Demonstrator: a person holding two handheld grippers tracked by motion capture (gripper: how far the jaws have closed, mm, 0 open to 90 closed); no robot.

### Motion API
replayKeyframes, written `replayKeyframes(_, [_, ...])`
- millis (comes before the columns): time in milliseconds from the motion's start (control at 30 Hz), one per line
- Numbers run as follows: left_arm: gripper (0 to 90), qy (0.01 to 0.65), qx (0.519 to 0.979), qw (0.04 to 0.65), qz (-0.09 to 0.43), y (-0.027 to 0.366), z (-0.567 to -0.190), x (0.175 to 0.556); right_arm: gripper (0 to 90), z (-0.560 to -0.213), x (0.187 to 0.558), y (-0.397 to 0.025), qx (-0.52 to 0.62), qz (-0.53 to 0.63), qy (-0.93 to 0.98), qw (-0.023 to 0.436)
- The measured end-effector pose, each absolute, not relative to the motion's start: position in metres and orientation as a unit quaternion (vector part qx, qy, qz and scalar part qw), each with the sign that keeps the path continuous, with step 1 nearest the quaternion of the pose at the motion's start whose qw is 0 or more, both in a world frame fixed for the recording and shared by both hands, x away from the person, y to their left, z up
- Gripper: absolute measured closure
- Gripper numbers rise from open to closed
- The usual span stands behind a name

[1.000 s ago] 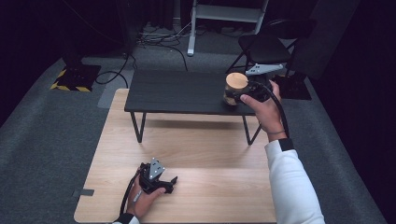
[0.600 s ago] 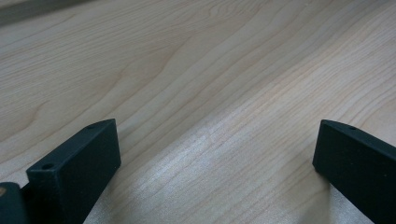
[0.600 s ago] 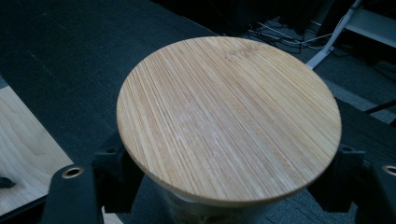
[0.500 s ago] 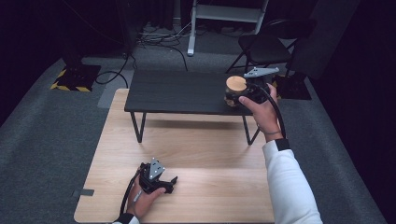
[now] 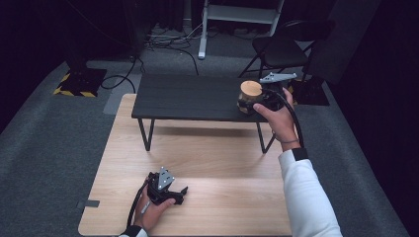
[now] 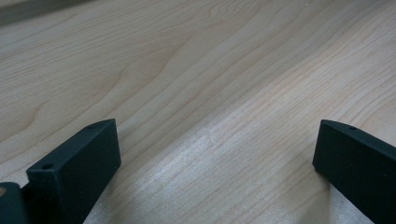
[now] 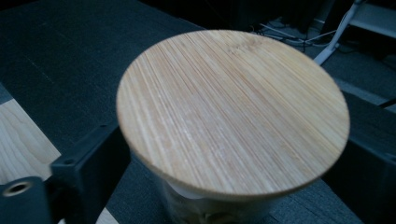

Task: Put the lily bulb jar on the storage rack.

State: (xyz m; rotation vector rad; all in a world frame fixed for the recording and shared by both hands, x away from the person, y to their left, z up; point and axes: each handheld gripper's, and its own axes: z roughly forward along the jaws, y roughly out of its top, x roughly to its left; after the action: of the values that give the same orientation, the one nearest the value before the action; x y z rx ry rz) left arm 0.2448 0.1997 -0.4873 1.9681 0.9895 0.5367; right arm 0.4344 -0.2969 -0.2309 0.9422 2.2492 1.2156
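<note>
Bamboo-lidded jar [image 7: 232,116] seemingly between right tool [image 5: 257,101] jaws

Probably a studio: dark walls, floor cables [image 5: 163,37].

Matt bamboo lid [image 7: 232,112], pale grained wooden table [image 6: 210,84]

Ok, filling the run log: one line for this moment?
right gripper: around jar, wooden lid on, over dark table | left gripper: open, empty, on wooden board
</note>
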Motion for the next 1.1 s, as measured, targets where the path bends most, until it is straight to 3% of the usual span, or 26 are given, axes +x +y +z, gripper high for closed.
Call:
replayKeyframes(200, [0.7,0.395,0.786,0.423,0.215,0.2,-0.487,0.245,4.8,-0.224,0.417,-0.302,0.339,0.427,0.807,0.226])
replayKeyframes(633, [0.7,0.396,0.787,0.423,0.214,0.2,-0.487,0.245,5.2,-0.253,0.342,-0.35,0.343,0.469,0.774,0.254])
replayKeyframes(900, [0.5,0.395,0.787,0.422,0.214,0.199,-0.487,0.246,4.8,-0.304,0.281,-0.378,0.337,0.508,0.751,0.255])
replayKeyframes(1100, [0.5,0.395,0.788,0.422,0.214,0.199,-0.487,0.246,4.8,-0.349,0.255,-0.385,0.328,0.521,0.748,0.249])
